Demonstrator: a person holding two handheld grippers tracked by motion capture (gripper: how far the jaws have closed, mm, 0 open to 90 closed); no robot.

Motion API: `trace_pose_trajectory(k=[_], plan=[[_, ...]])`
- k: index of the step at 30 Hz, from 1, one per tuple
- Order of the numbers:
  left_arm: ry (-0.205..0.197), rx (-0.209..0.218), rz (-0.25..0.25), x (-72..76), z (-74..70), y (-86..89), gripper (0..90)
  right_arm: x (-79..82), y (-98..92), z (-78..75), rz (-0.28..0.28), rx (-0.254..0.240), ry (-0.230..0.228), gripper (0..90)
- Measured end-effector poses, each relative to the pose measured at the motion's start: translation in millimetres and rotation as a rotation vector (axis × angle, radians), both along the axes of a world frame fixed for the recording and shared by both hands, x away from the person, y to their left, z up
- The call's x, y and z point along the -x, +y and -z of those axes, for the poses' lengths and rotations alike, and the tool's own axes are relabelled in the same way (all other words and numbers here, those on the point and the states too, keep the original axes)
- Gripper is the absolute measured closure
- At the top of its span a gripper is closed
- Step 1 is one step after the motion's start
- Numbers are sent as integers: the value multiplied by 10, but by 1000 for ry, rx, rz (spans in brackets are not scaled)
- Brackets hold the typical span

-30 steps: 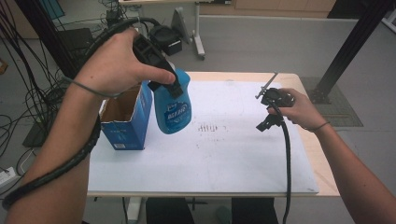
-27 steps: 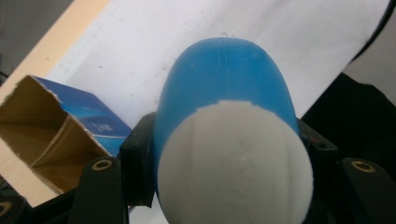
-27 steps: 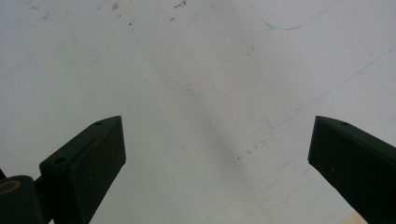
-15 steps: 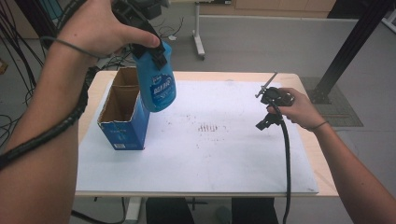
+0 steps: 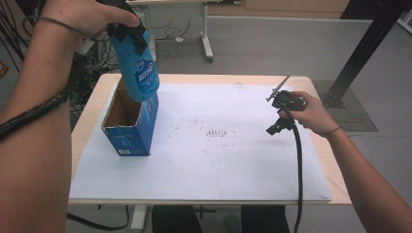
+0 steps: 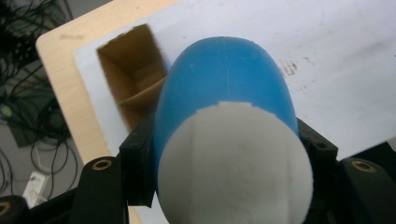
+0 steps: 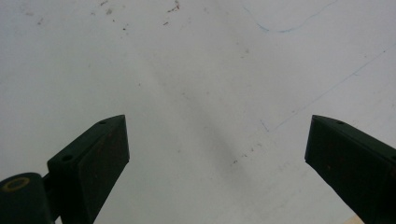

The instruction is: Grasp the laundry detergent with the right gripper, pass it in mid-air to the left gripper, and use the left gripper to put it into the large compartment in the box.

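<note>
Clamping blue bottle [image 6: 224, 93], left hand-held gripper [image 6: 229, 154], right hand-held gripper [image 7: 215, 154] wide open

A smooth, glossy blue plastic bottle [image 5: 138, 68] is hanging above a matt cardboard box [image 5: 128, 126] sitting on scuffed white paper [image 5: 218, 160].

A white sheet [image 5: 204, 160] with dark smudges near its middle covers most of the wooden desk [image 5: 335, 174]. Behind the desk, on the grey floor [image 5: 272, 48], stands a second desk's white leg [image 5: 207, 34]; black cables [image 5: 92, 73] tangle at the left.
</note>
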State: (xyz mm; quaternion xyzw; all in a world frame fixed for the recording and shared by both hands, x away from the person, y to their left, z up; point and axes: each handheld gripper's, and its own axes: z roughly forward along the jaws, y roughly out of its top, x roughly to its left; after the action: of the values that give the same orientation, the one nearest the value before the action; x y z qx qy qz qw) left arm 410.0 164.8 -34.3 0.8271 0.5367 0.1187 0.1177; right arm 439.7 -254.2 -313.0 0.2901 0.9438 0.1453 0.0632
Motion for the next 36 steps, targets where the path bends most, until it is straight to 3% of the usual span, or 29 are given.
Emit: trace_pose_trajectory(k=[13,19,23,36], plan=[[0,-13,-234,-197,70,401,379,-6,33,21,-2,7,3,65],[-12,3,-302,-256,143,542,379,-20,58,32,-7,13,2,65],[-23,3,-314,-275,230,592,379,-18,61,39,-5,8,7,65],[19,10,-321,-315,694,664,379,-16,64,48,-5,0,8,66]])
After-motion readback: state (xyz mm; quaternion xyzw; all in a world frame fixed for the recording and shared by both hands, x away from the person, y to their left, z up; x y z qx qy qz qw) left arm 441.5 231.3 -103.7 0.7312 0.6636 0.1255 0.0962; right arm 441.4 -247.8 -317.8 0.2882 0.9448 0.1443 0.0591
